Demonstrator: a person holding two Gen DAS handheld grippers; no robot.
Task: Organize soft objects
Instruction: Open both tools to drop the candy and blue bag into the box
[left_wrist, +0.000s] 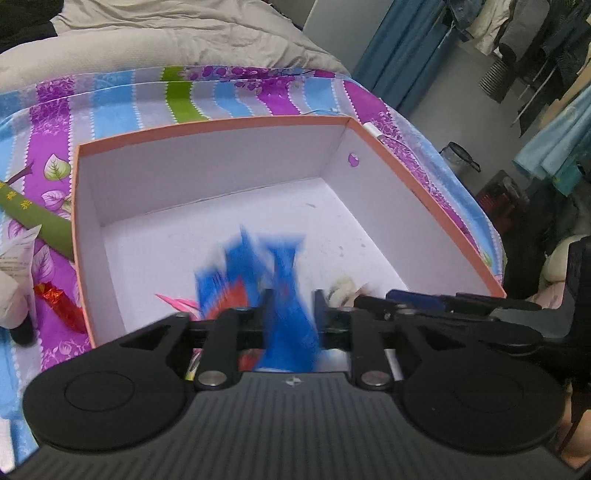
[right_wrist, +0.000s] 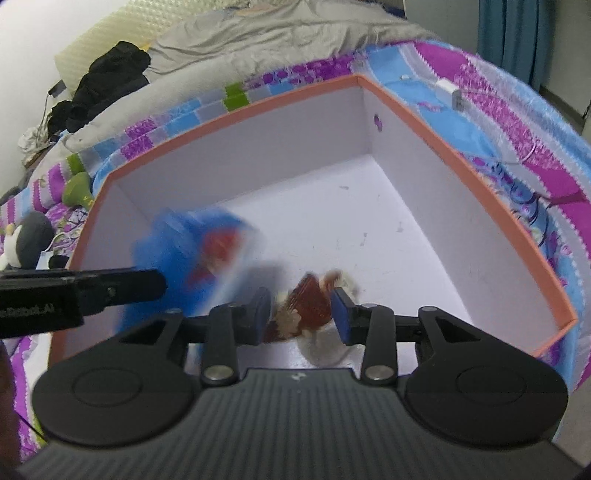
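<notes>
Blue plush, blurred and marked with red, is sitting pinched between the narrowed fingers of the left gripper (left_wrist: 291, 306), just over the near end of the orange-rimmed cardboard box (left_wrist: 221, 123). This blue soft toy (left_wrist: 284, 291) is hanging inside the box walls; whether it is touching the white floor cannot be told. The right gripper (right_wrist: 302, 314) is closing on a brown-and-cream soft toy (right_wrist: 310, 304) low in the box's near corner. The box is resting on a striped purple-and-blue bedsheet (left_wrist: 122, 107), with a penguin plush (right_wrist: 26, 240) lying outside it.
</notes>
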